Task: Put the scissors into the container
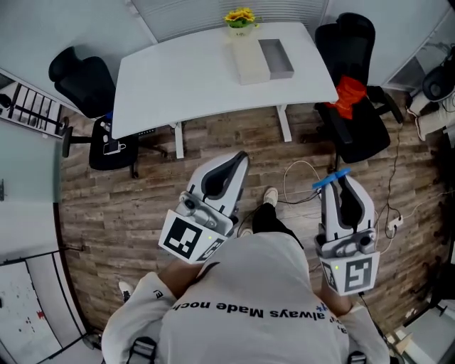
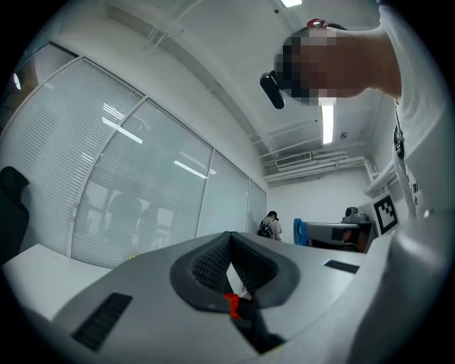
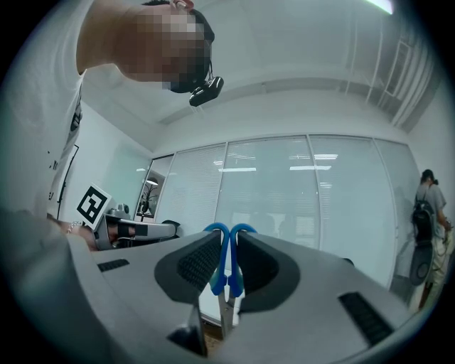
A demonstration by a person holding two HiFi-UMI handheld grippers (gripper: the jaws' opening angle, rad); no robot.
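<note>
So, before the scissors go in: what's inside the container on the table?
Only bare grey floor shows inside the container; its near wall may hide a strip of the bottom.

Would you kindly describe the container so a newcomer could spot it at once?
Look at the white table ahead, with yellow flowers at its far edge. Just before them lie two oblong things side by side. The container is the right one: grey-walled and open, unlike the solid cream block.
</note>
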